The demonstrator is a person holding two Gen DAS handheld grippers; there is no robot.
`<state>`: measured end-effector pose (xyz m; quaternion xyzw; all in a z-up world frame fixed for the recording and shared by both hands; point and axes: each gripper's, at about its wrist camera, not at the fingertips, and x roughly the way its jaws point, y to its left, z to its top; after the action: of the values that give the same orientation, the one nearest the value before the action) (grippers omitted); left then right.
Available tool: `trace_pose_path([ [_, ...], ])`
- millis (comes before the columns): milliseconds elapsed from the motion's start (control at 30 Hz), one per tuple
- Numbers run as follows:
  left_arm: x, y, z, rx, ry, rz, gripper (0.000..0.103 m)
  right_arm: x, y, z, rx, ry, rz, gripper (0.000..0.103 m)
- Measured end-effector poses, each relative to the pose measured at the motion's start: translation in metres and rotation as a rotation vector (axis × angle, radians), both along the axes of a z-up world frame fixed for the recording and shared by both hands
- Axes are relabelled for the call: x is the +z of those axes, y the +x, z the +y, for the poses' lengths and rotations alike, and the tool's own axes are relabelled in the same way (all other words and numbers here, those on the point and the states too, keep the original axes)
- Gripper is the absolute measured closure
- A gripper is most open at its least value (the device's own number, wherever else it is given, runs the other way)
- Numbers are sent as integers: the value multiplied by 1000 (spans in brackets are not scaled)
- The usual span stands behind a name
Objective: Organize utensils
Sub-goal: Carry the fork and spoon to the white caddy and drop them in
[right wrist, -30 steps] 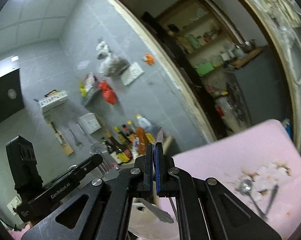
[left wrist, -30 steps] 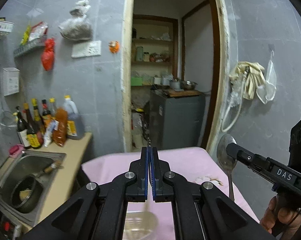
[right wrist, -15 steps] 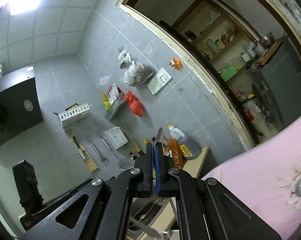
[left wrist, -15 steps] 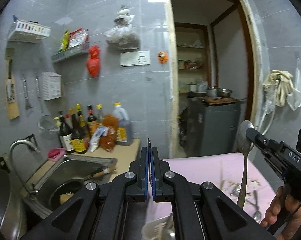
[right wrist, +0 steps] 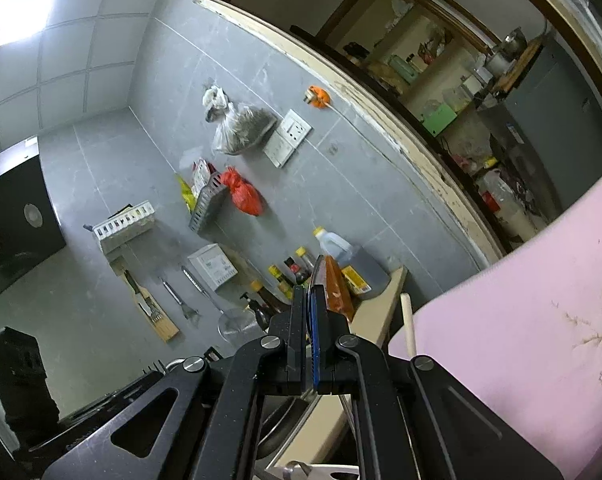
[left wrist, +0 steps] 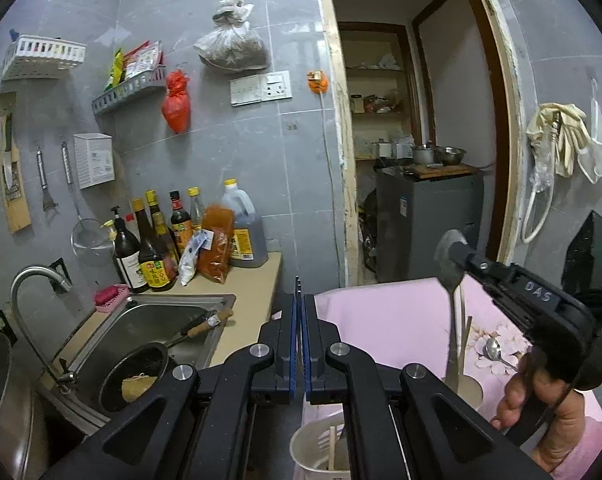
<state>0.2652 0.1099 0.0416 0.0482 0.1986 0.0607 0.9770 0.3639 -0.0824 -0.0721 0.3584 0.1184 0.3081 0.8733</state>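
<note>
Spoon point(left wrist: 449, 276): a metal one hangs bowl-up, pinched near the bowl by the right gripper point(left wrist: 459, 254), its handle reaching down into a beige holder cup point(left wrist: 469, 392) on the pink floral tablecloth point(left wrist: 389, 320). A hand point(left wrist: 541, 420) grips that tool from below. The left gripper point(left wrist: 299, 312) has its jaws pressed together on a thin metal utensil tip point(left wrist: 298, 284), above a white slotted utensil holder point(left wrist: 313, 452) with chopsticks inside. Another spoon point(left wrist: 495, 350) lies on the cloth's flower print. Left of the table are a sink point(left wrist: 153, 320) with a dark pan point(left wrist: 135, 376) and sauce bottles point(left wrist: 153, 248).
</note>
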Motion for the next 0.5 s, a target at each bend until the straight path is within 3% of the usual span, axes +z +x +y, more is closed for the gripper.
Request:
trace_pose_path([
  [300,-19,5,-29,-64,122,23,100,-16,-1,4,39,-15,17,100],
  [500,-38,9,-34,-83,97,80,100,-25,-1,8,74,-30,12,100],
])
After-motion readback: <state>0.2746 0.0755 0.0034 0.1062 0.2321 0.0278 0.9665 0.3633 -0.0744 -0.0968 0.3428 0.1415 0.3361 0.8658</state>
